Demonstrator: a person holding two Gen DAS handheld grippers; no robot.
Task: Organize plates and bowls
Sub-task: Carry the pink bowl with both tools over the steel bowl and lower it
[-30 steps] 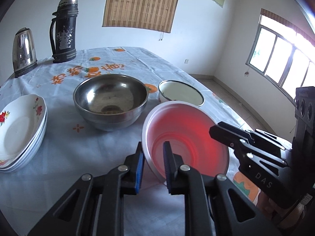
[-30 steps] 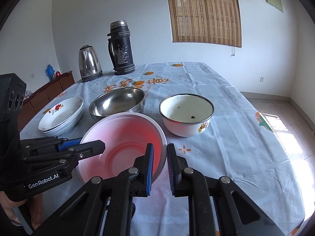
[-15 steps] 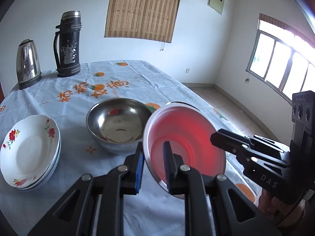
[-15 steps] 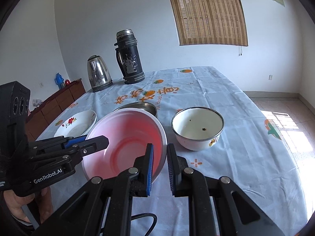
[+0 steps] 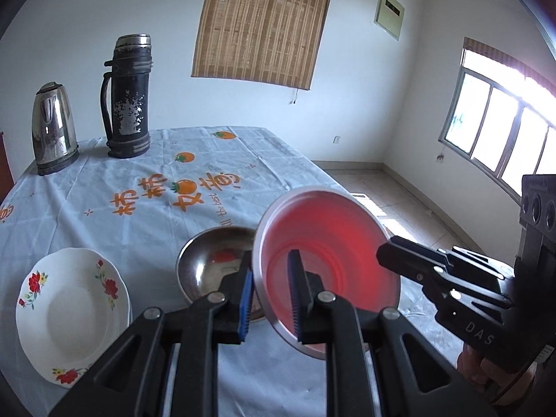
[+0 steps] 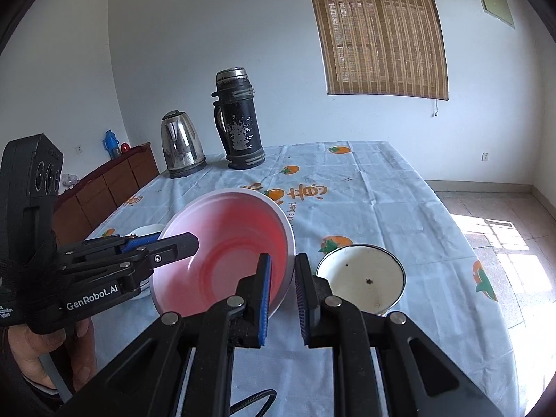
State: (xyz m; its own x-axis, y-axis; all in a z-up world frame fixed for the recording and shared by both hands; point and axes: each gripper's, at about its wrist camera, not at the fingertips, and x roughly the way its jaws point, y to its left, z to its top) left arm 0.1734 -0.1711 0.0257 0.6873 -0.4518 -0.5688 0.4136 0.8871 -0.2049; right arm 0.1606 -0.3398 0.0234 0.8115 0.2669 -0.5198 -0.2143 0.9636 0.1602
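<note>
A pink plastic bowl (image 5: 330,243) (image 6: 226,243) hangs tilted above the table, held from both sides. My left gripper (image 5: 271,295) is shut on its near left rim. My right gripper (image 6: 282,299) is shut on the opposite rim. Each gripper shows in the other's view: the right gripper (image 5: 385,255) on the right, the left gripper (image 6: 180,243) on the left. Below the pink bowl a steel bowl (image 5: 208,264) rests on the tablecloth. A stack of floral plates (image 5: 69,309) lies at the near left. A white enamel bowl (image 6: 361,281) stands to the right.
A steel kettle (image 5: 52,128) and a black thermos (image 5: 128,100) stand at the table's far left corner. The table's right edge (image 6: 486,278) drops to a tiled floor. A wooden sideboard (image 6: 104,187) runs along the left wall. A hand (image 6: 41,347) grips the left tool.
Both grippers have risen with the pink bowl between them. The steel bowl and plates now sit lower in view, and the enamel bowl has left the left wrist view.
</note>
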